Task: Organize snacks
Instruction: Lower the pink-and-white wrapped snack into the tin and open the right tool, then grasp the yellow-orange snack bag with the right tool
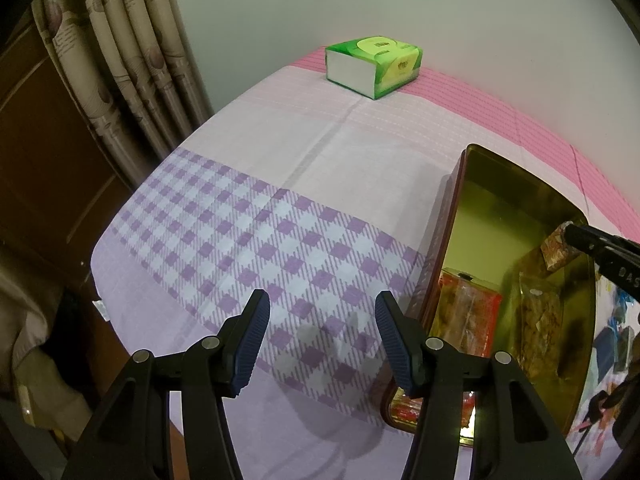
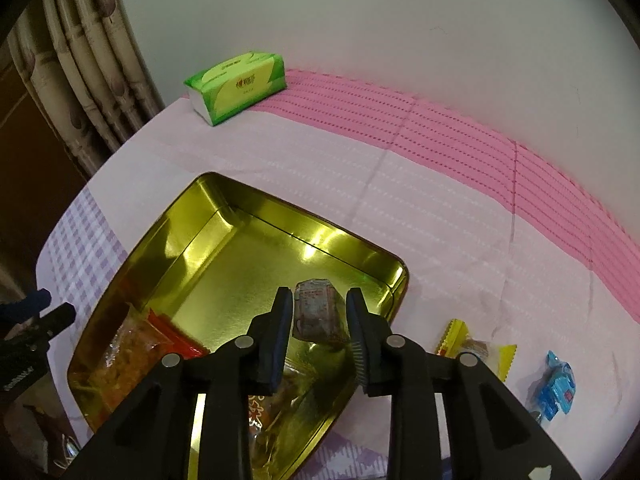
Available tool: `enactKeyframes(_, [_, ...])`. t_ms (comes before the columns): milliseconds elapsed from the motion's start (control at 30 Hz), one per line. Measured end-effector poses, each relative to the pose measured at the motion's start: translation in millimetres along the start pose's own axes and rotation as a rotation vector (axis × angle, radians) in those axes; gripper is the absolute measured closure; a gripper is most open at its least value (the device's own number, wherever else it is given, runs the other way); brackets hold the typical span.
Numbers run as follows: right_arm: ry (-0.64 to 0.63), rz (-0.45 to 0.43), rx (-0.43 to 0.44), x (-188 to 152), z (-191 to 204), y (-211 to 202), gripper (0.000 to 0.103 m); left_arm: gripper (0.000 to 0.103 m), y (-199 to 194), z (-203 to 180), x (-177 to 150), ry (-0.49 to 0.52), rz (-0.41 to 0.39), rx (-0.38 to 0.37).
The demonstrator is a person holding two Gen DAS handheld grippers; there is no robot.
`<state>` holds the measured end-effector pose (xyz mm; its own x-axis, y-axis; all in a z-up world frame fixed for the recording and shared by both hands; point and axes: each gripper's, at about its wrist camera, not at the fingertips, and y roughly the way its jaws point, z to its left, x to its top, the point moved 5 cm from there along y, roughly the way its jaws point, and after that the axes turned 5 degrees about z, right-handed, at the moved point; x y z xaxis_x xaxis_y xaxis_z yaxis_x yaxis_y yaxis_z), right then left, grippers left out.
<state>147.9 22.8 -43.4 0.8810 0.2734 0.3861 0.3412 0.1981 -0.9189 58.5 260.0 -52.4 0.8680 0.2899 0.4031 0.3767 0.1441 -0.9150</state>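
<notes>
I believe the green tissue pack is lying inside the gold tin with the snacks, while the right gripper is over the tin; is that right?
Not quite. The green tissue pack lies outside the gold tin, on the cloth near the wall, as the right wrist view shows. The right gripper is indeed over the tin.

Left gripper [image 1: 322, 312]: pitched steeply downward, jaws standing well apart, nothing between the ribbed blue pads [image 1: 256, 336]. Right gripper [image 2: 319, 320]: also pitched steeply downward, jaws narrow. A small wrapped snack [image 2: 316, 314] sits in the gap between its fingers; pad contact cannot be confirmed.
</notes>
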Motion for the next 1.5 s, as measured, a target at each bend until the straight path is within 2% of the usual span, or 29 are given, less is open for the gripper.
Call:
enactKeyframes(400, [0.05,-0.05,0.025,-20.2,-25.6,-46.5,0.073,0.047,-6.6,-8.1,0.4,0.04,-0.026,-0.005])
enactKeyframes(700, [0.106,-0.07,-0.064,-62.2,-78.8,-92.2,0.073,0.047,-12.1,-18.7,-2.7,0.095,-0.044,-0.006])
enactKeyframes(967, [0.207,-0.028,-0.148,-109.8,-137.2,-114.3,0.073,0.047,-13.9,-25.1,-5.6,0.123,-0.049,0.004])
enactKeyframes(1100, [0.276,-0.008,-0.151,-135.1,-153.9,-115.6,0.066,0.047,-13.2,-28.0,-6.9,0.134,-0.046,0.01])
enactKeyframes(1500, [0.315,0.061,-0.078,-190.5,-135.6,-99.3,0.064,0.047,-13.1,-37.9,-11.7,0.179,-0.055,0.012])
